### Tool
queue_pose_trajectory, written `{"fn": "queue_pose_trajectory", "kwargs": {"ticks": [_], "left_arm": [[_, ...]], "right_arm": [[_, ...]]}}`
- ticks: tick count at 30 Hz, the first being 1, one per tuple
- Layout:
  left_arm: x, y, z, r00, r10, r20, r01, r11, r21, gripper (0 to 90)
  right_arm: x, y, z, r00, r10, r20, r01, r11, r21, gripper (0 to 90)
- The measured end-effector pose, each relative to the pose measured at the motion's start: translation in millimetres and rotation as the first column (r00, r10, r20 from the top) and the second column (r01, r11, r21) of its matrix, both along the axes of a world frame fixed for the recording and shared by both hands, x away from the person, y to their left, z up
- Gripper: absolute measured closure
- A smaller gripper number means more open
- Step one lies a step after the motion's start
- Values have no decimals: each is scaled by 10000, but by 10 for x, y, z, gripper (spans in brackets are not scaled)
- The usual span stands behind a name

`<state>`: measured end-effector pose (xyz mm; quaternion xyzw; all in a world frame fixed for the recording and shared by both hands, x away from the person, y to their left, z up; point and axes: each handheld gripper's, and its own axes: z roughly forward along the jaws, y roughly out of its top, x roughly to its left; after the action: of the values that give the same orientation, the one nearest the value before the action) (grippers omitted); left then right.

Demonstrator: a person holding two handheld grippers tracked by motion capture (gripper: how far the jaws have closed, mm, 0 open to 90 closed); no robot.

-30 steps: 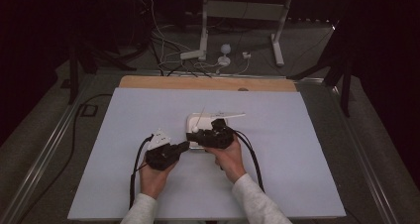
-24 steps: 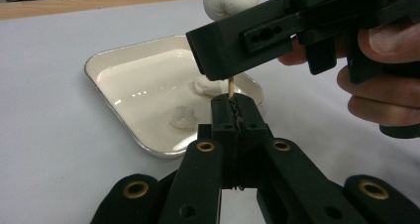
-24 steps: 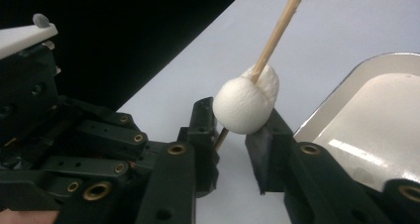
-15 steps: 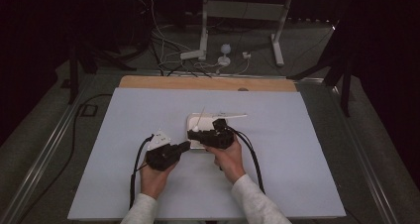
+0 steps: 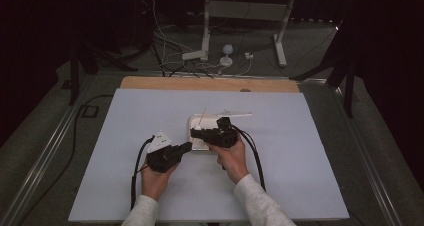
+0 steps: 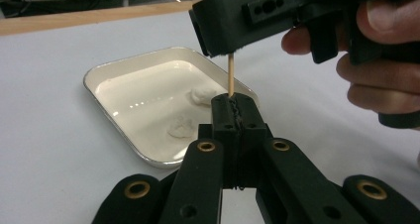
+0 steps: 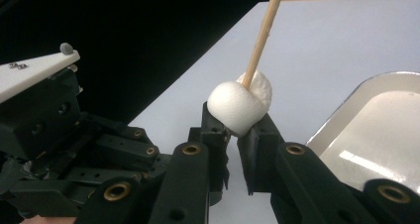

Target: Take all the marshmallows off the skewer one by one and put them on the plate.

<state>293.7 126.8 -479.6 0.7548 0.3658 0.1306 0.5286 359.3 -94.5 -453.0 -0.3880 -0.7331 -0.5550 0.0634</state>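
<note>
The left gripper (image 5: 186, 147) sits low in the person's left hand (image 5: 154, 180), its jaws pressed together and pointing toward the right gripper (image 5: 196, 132). That one, held in the right hand (image 5: 231, 157), points back across, its jaws slightly parted and pinching. The two jaw tips nearly meet. Both forearms come in pale sleeves.

High view overhead facing forward, two close jaw-level views, all sharing tray (image 5: 196, 121)
</note>
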Motion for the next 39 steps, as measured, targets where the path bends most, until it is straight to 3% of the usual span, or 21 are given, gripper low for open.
{"fn": "queue_pose_trajectory", "kwargs": {"ticks": [2, 4, 5, 6, 8, 16, 22, 27, 39], "left_arm": [[1, 5, -4, 10000, 10, 0, -10, 10000, 68, 900], [-9, 5, -36, 10000, -41, -9, 41, 9994, 357, 900], [-9, 11, -45, 9999, -96, -54, 97, 9998, 168, 900], [-7, -4, -37, 10000, -91, -10, 91, 9996, 255, 900], [-10, -22, -41, 9998, -181, 58, 179, 9996, 217, 900], [-17, 19, -37, 9997, -146, 216, 147, 9999, -52, 900], [-28, 39, -78, 9996, -178, 224, 176, 9998, 70, 900], [-25, 35, -82, 9993, -260, 272, 260, 9997, 21, 900], [-27, 79, -110, 9990, -308, 331, 302, 9994, 175, 900]], "right_arm": [[9, -3, 24, 10000, -42, 32, 42, 10000, -28, 817], [56, -93, 105, 9983, -575, 37, 574, 9977, 372, 830], [56, -93, 105, 9983, -575, 37, 574, 9977, 372, 830], [86, -123, 128, 9987, -493, -89, 496, 9979, 414, 829], [97, -137, 170, 9995, -296, 84, 296, 9996, 42, 827], [117, -119, 254, 9995, -168, 283, 170, 9998, -48, 823], [163, -163, 310, 9985, -484, 260, 480, 9987, 164, 823], [185, -176, 368, 9983, -325, 479, 334, 9993, -171, 818], [219, -168, 408, 9966, -261, 779, 286, 9991, -310, 809]]}}
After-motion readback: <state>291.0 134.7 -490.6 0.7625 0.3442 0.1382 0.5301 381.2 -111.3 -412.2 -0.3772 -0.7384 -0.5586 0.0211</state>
